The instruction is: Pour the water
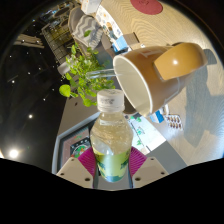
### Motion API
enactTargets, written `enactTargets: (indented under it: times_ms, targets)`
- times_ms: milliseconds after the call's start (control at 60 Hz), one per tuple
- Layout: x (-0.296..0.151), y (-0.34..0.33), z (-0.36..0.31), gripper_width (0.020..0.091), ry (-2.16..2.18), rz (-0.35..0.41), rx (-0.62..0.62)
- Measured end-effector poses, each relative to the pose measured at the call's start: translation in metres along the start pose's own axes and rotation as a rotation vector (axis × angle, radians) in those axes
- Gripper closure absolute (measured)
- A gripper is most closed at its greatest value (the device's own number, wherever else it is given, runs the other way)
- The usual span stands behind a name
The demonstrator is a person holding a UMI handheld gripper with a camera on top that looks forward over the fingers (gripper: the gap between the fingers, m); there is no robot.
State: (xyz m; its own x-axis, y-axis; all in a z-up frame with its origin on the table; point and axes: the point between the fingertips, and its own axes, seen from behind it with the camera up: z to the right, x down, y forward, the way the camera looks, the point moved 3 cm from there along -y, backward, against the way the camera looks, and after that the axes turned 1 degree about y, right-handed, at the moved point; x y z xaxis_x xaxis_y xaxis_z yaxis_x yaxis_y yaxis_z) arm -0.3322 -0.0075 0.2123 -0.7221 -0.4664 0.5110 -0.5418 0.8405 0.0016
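My gripper [112, 168] is clamped on the water bottle [111, 140]; both pink pads [88, 160] press its sides. Bottle stands upright btwn fingers, white cap on, partly filled w/ yellowish liquid. Brown mug [152, 72] sits just beyond cap, tipped, opening facing bottle. Green plant [82, 75] beside mug, further back.

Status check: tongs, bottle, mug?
Tongs shut on water bottle. Bottle capped, upright. Tan mug tipped on its side just beyond it. Green plant close alongside.
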Motion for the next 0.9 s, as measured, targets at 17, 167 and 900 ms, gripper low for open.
enactTargets:
  times_ms: [17,167,900]
  targets:
    - [0.001,-0.001,0.0,0.0721,-0.005,-0.003,0.003]
    - [0.009,-0.014,-0.015,0.0722,-0.224,-0.029,0.068]
    - [-0.223,-0.135,-0.078,0.0716,-1.874,0.271,0.679]
